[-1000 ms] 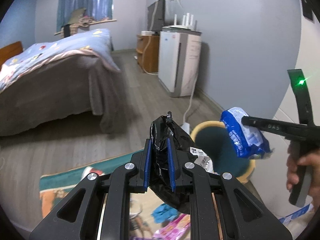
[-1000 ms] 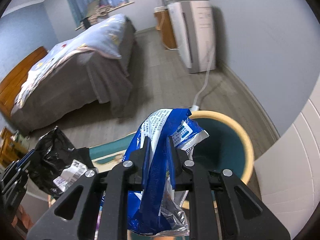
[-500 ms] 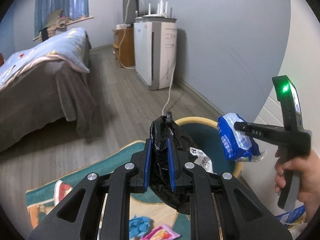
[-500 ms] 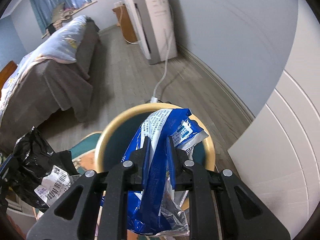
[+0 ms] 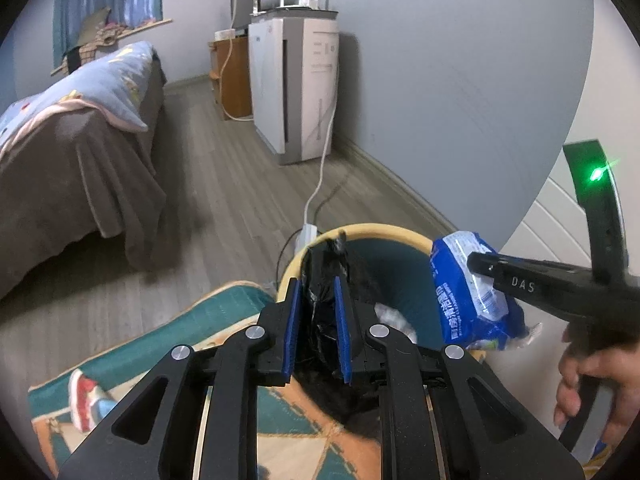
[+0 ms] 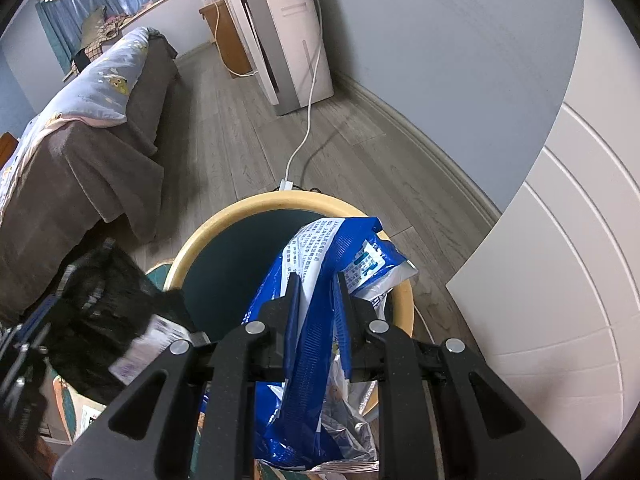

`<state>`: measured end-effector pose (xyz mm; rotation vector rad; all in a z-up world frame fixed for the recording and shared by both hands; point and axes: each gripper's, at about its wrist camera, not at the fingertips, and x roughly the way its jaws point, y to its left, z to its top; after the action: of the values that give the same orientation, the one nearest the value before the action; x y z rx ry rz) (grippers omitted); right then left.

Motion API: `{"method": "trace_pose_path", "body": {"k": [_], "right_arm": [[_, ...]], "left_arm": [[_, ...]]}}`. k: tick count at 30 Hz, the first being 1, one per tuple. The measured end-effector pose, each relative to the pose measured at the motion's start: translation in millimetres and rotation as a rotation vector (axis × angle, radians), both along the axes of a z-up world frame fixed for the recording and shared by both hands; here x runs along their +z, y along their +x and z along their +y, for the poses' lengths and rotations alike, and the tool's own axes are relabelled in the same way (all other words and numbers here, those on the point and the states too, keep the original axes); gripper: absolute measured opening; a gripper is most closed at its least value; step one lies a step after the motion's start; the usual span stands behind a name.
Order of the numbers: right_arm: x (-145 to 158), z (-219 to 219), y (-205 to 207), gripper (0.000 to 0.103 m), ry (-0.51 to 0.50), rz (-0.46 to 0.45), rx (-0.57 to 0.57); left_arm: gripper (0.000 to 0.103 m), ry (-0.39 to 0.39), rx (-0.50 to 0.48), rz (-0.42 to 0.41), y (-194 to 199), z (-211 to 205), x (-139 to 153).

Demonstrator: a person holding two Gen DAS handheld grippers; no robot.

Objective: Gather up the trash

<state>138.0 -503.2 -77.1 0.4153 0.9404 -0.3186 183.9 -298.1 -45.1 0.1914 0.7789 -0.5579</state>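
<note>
My left gripper [image 5: 316,296] is shut on a crumpled black plastic bag [image 5: 322,268] with a white label, held over the near rim of the round bin [image 5: 372,230], which has a yellow rim and dark teal inside. My right gripper [image 6: 316,292] is shut on a blue and white snack wrapper [image 6: 344,256] above the bin [image 6: 280,200]. The wrapper [image 5: 468,292] and the right gripper [image 5: 480,258] show at the right in the left wrist view. The black bag [image 6: 108,292] shows at the left in the right wrist view.
The bin stands on grey wood floor beside a colourful rug [image 5: 224,304]. A white power strip and cable [image 5: 310,232] lie just behind it. A white air purifier [image 5: 296,88], a wooden cabinet, a bed [image 5: 72,128], the blue wall and a white panel [image 6: 560,240] surround it.
Both grippers have moved closer to the bin and lower. The black bag now hangs over the bin's near rim and the blue wrapper is over its opening. Both grips unchanged.
</note>
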Motion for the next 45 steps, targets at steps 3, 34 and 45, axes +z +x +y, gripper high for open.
{"method": "trace_pose_path", "body": {"k": [3,34,45], "right_arm": [[1.7,-2.5,-0.9,0.025,0.022,-0.025,-0.009],[81.3,100.3,-25.1,0.097,-0.150,-0.169,0.182],[81.9,165.9,-59.0,0.097,-0.124,-0.147,0.221]], "left_arm": [[0.031,0.001,-0.024,-0.009,-1.5,-5.5,-3.1],[0.097,0.071,0.198,-0.148,-81.8,153.4,61.4],[0.097,0.049,0.307,-0.115,-135.6,230.2,62.6]]}}
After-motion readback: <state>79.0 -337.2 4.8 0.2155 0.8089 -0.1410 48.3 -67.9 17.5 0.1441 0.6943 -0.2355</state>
